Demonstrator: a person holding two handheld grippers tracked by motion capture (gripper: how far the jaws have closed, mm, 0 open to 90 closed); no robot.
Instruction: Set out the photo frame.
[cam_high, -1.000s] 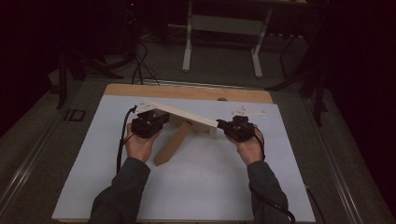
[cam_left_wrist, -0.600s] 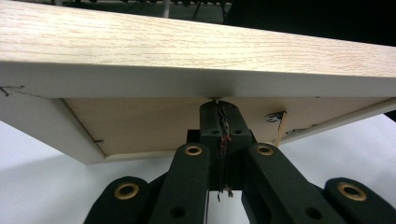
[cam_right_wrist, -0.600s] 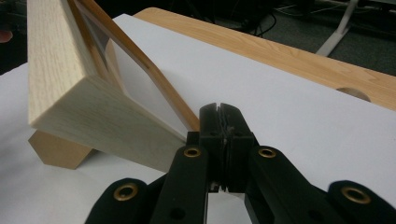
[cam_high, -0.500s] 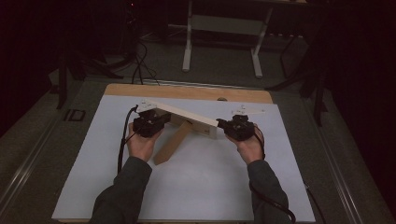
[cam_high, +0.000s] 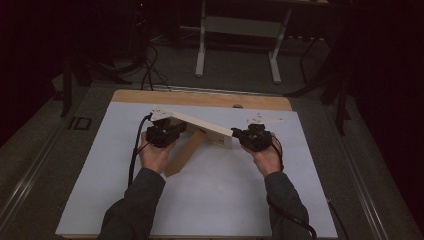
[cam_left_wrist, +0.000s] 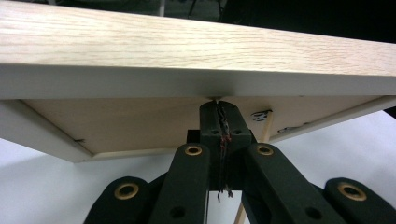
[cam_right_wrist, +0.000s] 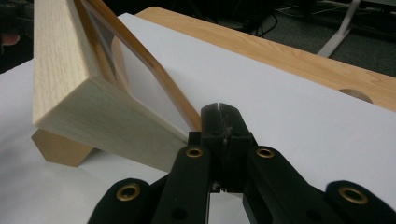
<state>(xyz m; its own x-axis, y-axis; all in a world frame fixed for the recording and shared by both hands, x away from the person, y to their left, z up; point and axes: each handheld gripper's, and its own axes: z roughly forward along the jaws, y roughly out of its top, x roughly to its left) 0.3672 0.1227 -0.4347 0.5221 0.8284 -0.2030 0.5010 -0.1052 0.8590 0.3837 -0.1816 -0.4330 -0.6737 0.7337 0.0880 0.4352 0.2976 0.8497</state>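
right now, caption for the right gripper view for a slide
Shut right gripper beside the corner of a tilted wooden frame on a white sheet.

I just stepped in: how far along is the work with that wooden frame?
Done: the wooden frame is tipped up off the white sheet, over a wooden block. In hand: the shut left gripper and right gripper sit at its two ends. Left: seemingly setting it down.

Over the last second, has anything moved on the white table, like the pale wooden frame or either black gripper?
No visible change. The pale wooden frame stays propped at a slant over the brown wooden prop on the white table. The left gripper is shut under the frame's edge, and the right gripper is shut beside its corner; both hands kept their places.
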